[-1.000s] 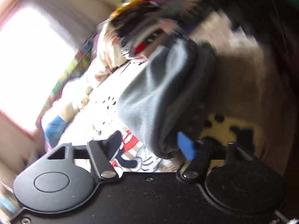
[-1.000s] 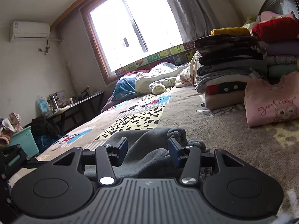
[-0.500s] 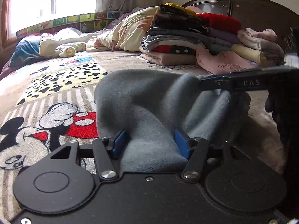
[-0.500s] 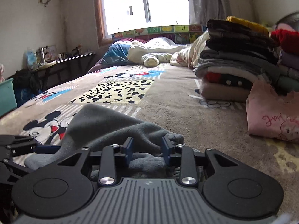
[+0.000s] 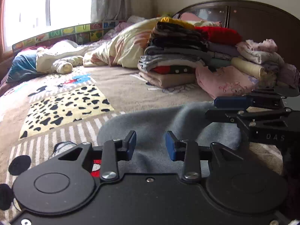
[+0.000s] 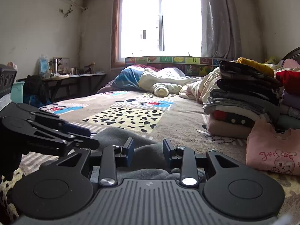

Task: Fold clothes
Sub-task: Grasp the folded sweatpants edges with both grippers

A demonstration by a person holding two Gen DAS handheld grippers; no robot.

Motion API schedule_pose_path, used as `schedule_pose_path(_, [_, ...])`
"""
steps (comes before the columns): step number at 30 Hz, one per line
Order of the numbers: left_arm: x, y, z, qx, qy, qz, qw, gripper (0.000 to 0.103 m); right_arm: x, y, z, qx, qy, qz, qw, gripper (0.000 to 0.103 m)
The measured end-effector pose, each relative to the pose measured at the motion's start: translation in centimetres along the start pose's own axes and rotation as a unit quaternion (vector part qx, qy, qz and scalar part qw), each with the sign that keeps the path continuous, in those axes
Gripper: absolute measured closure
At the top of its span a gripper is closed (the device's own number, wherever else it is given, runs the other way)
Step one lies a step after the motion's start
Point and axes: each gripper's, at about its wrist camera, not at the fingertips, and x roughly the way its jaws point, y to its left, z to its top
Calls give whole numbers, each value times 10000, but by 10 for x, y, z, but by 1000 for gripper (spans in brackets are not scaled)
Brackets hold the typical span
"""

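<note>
A grey fleece garment (image 5: 159, 123) lies bunched on the bed (image 5: 121, 86), low in front of both cameras, on the cartoon-print blanket (image 5: 63, 105) near the bed's front edge. It looks soft, light and limp, a thick brushed fabric that should slump and slide over itself instead of holding a crease; judging by that, the safest hold is on an outer hem or corner, not the loose middle. Its long axis appears to run across the left wrist view, from the striped patch on the left toward the right gripper (image 5: 221, 108), with a raised ridge in the middle; which end is collar or hem cannot be told. The left gripper (image 5: 151, 145) sits low over the near edge, and its blue fingers (image 5: 131, 144) stand apart with cloth in the gap, having just been closing; whether the pads press it cannot be told. The right gripper (image 6: 148, 151) also has its fingers (image 6: 167, 151) parted over a grey fold, having just eased slightly wider. Beyond lie a pink printed top (image 6: 271, 150), a tall stack of folded clothes (image 5: 174, 60), a rumpled quilt (image 6: 165, 80) and a bright window (image 6: 161, 16).
</note>
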Motion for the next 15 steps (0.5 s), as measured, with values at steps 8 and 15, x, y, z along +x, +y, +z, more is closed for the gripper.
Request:
schedule_pose_path(8, [36, -4, -22, 264, 413, 60, 9988, 67, 30, -9, -20, -20, 719, -182, 9972, 67])
schedule_pose_path(15, [-15, 3, -17, -797, -179, -4, 9967, 46, -5, -5, -7, -22, 497, -375, 9981, 65])
